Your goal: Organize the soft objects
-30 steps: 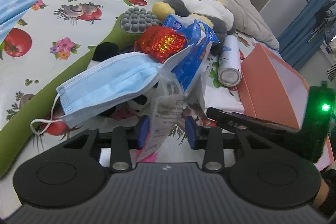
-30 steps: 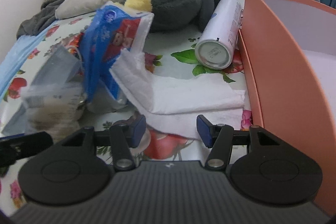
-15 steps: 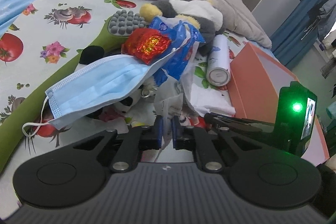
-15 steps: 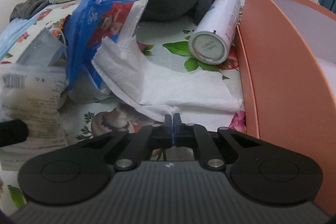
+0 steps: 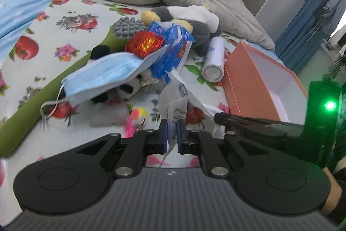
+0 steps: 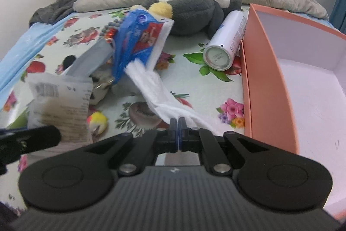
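My left gripper (image 5: 172, 127) is shut on a clear plastic packet with a printed label (image 5: 175, 101), held a little above the flowered bedsheet; the same packet (image 6: 60, 105) shows at the left of the right wrist view. My right gripper (image 6: 178, 125) is shut on the end of a white tissue (image 6: 155, 92), which stretches back into a blue tissue pack (image 6: 138, 36). A light blue face mask (image 5: 112, 73) drapes over a small panda toy (image 5: 125, 90). A grey and white penguin plush (image 6: 194, 5) lies behind the pile.
An open orange box (image 6: 270, 79) stands at the right with a white spray can (image 6: 227, 44) lying against its wall. A long green massage stick (image 5: 32, 96), a red foil packet (image 5: 146, 43) and a pink and yellow toy (image 5: 136, 118) lie nearby. A grey quilt fills the back.
Both grippers went from open to shut, the left on the clear packet, the right on the tissue. Both then rose and pulled back, lifting packet and tissue and uncovering the pink toy.
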A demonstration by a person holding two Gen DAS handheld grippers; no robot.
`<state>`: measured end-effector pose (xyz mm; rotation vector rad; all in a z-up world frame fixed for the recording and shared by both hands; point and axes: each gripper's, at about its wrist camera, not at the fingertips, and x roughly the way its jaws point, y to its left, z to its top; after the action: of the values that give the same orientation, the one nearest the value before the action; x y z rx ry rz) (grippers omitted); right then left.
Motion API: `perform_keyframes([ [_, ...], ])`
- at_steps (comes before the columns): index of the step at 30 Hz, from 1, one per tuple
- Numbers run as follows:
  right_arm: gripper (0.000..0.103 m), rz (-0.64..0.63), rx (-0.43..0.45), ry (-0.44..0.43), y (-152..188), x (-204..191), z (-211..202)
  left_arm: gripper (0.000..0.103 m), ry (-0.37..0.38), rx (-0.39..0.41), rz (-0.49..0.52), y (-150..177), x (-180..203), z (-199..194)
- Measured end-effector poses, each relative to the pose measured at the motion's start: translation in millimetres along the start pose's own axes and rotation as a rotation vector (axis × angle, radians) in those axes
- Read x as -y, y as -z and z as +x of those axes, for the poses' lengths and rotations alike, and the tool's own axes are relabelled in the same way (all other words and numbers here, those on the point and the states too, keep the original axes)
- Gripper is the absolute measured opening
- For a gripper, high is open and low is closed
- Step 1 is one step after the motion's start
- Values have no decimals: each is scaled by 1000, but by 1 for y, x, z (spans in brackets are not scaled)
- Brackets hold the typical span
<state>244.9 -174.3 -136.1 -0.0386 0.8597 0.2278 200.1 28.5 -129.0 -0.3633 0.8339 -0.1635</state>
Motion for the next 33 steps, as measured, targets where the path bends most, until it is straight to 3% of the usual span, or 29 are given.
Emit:
perform_keyframes([
  [12,5,-26,-56,-93,40,-13,-58,10,-33,-59,-14,46,-6,-29],
  [23,10,129,-241,-172,70,-9,-45,11,-92,-134,-41,67,-21,-29],
  [25,19,133,-249,-169,69,-8,-44,11,-102,-141,-43,67,-25,-28],
  [26,29,130,-249,-170,69,-8,-44,11,-108,-142,-42,67,-26,-28],
  [27,52,133,-247,-173,69,-7,-44,11,-111,-142,-39,67,-26,-28],
  [28,58,137,-244,-180,68,-6,-44,11,-114,-141,-39,67,-27,-27],
  [33,56,140,-227,-175,67,-2,-42,12,-97,-146,-67,68,-28,-21],
])
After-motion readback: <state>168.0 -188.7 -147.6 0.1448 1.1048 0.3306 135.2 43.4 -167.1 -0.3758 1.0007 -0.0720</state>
